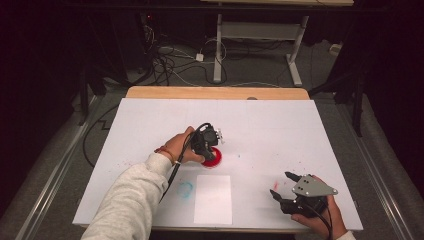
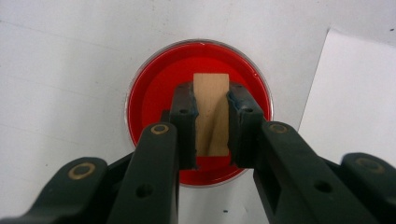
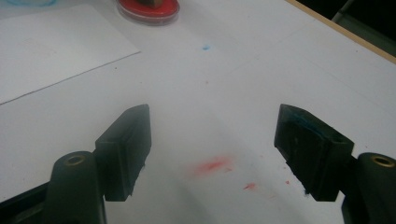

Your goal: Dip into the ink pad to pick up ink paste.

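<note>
My left gripper (image 2: 210, 100) is shut on a small wooden block (image 2: 211, 114) and holds it straight down over a round dish of red ink (image 2: 154, 98). From the high view, the same gripper (image 1: 209, 145) stands over the red dish (image 1: 214, 159) near the table's middle. Whether the block's lower end touches the ink is hidden. My right gripper (image 1: 281, 184) rests at the front right of the table, jaws wide apart with nothing between them; in its own view the gripper (image 3: 212, 140) hovers above a red smear (image 3: 211, 165).
A white paper sheet (image 1: 213, 199) lies in front of the dish, with a blue smudge (image 1: 185, 189) to its left. The white table cover (image 1: 260, 125) carries small ink specks. A wooden edge (image 1: 215, 92) borders the far side; cables and a desk frame stand beyond.
</note>
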`<state>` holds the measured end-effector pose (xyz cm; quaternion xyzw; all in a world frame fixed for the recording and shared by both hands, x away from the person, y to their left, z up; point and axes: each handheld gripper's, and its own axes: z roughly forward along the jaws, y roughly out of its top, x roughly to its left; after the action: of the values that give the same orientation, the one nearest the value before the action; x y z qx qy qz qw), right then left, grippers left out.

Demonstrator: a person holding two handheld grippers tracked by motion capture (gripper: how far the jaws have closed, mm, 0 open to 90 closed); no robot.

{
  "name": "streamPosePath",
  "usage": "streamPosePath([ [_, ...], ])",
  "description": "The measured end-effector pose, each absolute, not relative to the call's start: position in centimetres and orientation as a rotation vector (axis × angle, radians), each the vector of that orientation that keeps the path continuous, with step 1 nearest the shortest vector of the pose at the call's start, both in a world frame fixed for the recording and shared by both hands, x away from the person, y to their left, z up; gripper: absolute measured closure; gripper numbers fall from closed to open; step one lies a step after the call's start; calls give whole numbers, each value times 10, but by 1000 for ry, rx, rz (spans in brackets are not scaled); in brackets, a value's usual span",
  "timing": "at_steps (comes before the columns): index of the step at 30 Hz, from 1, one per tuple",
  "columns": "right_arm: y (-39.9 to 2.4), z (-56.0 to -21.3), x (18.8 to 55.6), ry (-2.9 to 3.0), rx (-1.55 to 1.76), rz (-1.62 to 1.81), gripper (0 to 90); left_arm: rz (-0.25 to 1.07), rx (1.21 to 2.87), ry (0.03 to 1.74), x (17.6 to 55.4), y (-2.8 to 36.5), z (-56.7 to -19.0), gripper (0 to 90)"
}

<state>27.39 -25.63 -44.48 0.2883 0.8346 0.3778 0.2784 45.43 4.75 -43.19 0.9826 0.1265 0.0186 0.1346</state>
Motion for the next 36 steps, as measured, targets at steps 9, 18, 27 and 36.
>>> streamPosePath([
  [9, -253, -443, 278, 2241, 768, 1018, 279, 73, 2858, 367, 453, 46, -432, 737],
  [18, -251, -444, 279, 2246, 749, 1005, 279, 80, 2853, 366, 452, 46, -432, 737],
  [27, -254, -443, 276, 2239, 762, 1000, 283, 98, 2882, 351, 451, 43, -430, 737],
  [36, -255, -443, 275, 2232, 763, 996, 281, 141, 2862, 313, 446, 46, -420, 736],
])
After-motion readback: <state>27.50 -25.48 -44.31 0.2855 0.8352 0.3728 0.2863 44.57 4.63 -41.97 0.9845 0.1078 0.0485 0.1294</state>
